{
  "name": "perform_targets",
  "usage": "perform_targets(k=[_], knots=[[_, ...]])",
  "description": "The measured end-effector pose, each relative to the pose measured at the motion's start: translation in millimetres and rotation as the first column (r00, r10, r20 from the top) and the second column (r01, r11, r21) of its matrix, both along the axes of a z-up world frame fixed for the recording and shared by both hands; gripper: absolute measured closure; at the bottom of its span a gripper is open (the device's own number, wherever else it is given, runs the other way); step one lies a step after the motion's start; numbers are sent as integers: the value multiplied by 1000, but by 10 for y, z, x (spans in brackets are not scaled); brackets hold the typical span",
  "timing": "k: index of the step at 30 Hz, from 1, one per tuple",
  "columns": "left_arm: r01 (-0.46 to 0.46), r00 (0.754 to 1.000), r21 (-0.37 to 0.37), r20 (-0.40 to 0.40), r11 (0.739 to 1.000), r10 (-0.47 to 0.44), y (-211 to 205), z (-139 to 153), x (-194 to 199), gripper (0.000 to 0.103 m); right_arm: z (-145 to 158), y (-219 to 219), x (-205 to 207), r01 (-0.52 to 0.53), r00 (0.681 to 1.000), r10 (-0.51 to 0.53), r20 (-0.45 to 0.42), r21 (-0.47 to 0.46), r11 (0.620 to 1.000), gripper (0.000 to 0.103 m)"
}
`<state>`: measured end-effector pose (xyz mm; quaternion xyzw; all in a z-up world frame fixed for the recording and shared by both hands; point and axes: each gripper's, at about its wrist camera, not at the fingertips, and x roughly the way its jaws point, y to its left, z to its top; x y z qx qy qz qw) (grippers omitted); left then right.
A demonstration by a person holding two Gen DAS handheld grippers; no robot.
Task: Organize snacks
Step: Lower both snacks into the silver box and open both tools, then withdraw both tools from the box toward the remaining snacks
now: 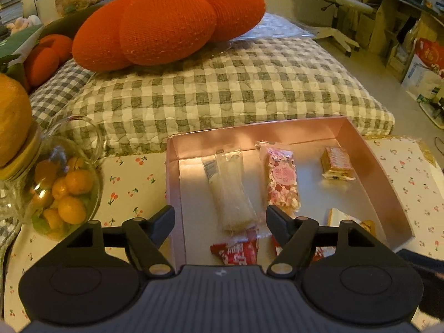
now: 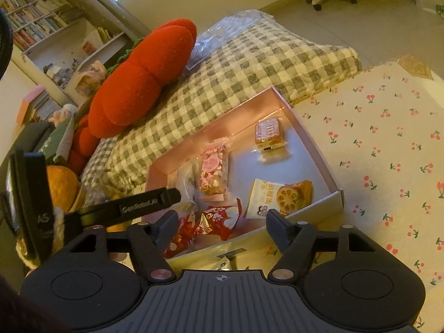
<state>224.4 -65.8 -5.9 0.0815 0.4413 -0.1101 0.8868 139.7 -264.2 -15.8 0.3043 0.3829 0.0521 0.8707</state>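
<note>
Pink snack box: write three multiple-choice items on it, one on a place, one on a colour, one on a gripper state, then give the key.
1. Where does the pink box sit?
A. on the cherry-print cloth
B. on the floor
C. on a chair

2. What colour are the wrappers nearest the box's near wall?
A. blue
B. red
C. green

3. How are both grippers?
A. open, holding nothing
B. shut on a snack
C. out of view

Key: 1 A, the cloth shows around the box. 2 B, the red candy packets lie there. 3 A, the left gripper and right gripper have jaws spread with nothing between.
</note>
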Motion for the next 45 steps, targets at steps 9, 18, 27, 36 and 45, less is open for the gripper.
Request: perform_targets(k=[9, 18, 27, 36, 45], knots=[[-4, 1000, -52, 3, 999, 4, 136, 101, -279, 25, 130, 29, -146, -35, 999, 35, 15, -49, 998, 25], [-19, 1000, -102, 2, 995, 20, 321, 113, -595, 17, 206, 92, -309, -72, 997, 74, 17, -127, 989, 19], [-52, 999, -134, -11, 990, 51, 602, 33, -875, 9, 209, 152, -433, -116, 993, 119, 6, -196, 974, 18], [-85, 996, -146, 0, 986, 85, 887, -111, -1092, 1, 140, 231, -568, -153, 988, 155, -12, -267, 951, 15], [-67, 998, -133, 7, 989, 68, 1101, -180, -1188, 1, 8, 390, -746, -183, 983, 185, -24, -306, 934, 13]])
